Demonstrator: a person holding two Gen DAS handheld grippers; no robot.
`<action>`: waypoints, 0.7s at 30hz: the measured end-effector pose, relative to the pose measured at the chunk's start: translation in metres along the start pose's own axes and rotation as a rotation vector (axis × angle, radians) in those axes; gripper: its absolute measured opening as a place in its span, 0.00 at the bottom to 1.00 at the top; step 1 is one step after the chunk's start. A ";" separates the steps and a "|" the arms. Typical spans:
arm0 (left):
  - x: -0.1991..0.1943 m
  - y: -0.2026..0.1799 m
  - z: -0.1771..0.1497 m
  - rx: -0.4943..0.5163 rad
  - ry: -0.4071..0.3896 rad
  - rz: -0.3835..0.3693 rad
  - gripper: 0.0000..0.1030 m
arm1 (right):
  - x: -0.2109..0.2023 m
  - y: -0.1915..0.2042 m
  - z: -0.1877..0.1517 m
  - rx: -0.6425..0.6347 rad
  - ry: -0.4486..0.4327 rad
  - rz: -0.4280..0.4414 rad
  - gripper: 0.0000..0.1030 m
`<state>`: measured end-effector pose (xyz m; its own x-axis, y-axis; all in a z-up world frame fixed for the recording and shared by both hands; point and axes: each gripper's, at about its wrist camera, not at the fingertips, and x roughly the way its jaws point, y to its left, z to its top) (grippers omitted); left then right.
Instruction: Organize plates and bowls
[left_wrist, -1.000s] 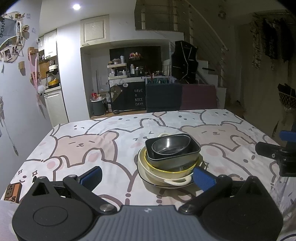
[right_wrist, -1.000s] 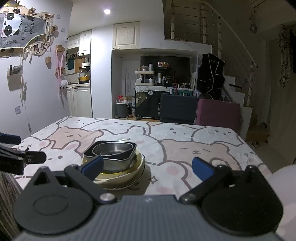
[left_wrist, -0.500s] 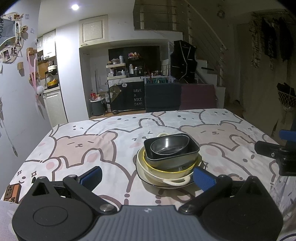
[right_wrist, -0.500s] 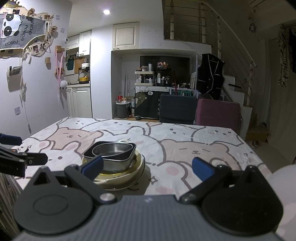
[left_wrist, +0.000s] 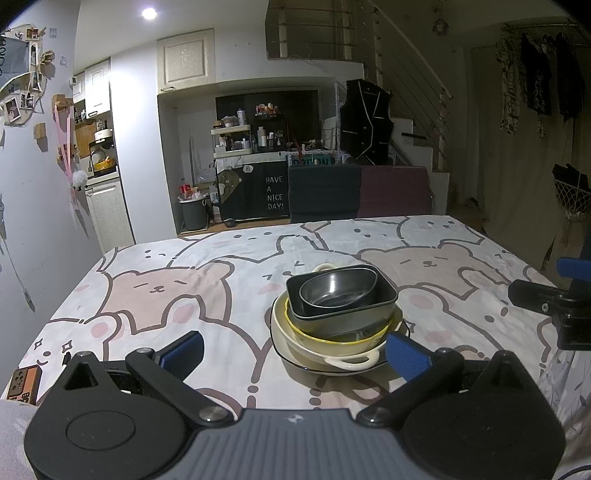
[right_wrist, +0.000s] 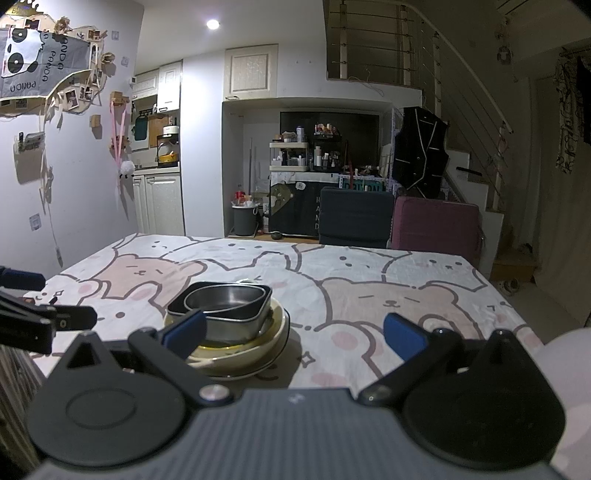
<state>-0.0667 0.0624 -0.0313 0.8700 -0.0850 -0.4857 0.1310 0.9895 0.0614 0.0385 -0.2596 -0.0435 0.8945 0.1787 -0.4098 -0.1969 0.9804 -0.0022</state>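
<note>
Stack: the dishes sit nested in one pile on the bear-print tablecloth (left_wrist: 229, 258), nearer the front edge than the far one.
Round steel bowl (left_wrist: 338, 290): smooth dull metal with rounded sides, topmost in the pile, lying inside the dark tray.
Dark tray (left_wrist: 343, 314): a rounded-rectangle dish with matte grey walls, sitting in the yellow bowl.
Yellow bowl (left_wrist: 332, 338): glossy, with only its rim showing under the dark tray.
Cream dish (left_wrist: 317, 349): shallow glazed ceramic with a loop handle on its near side and another at the far side of the pile.
Bottom plate (left_wrist: 295, 360): pale with a thin dark rim, lying flat on the cloth under the cream dish.
Tablecloth: soft printed fabric with pink and beige bears outlined in brown.
Left gripper (left_wrist: 293, 354): black arms and blue ribbed pads, fingers spread wide and holding nothing; the pile sits ahead of it, toward its right finger, whose pad overlaps the plate's near edge in view, though contact cannot be told.
Right gripper (right_wrist: 293, 334): same build, fingers wide apart and holding nothing; the pile lies ahead toward its left finger, whose pad covers part of the dark tray's wall in view.
Small orange box (left_wrist: 23, 380): at the cloth's near corner, well left of the pile.
</note>
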 end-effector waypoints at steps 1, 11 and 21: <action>0.000 0.000 0.000 0.000 0.001 0.001 1.00 | 0.000 0.000 0.000 0.000 0.000 0.000 1.00; 0.001 -0.001 0.000 0.002 0.002 -0.001 1.00 | 0.000 0.001 0.000 0.002 -0.001 -0.002 1.00; 0.001 -0.001 0.000 0.003 0.002 -0.001 1.00 | 0.000 0.002 0.000 0.002 0.000 -0.003 1.00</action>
<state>-0.0661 0.0609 -0.0316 0.8690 -0.0858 -0.4873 0.1330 0.9891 0.0631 0.0381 -0.2580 -0.0437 0.8953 0.1756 -0.4094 -0.1931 0.9812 -0.0014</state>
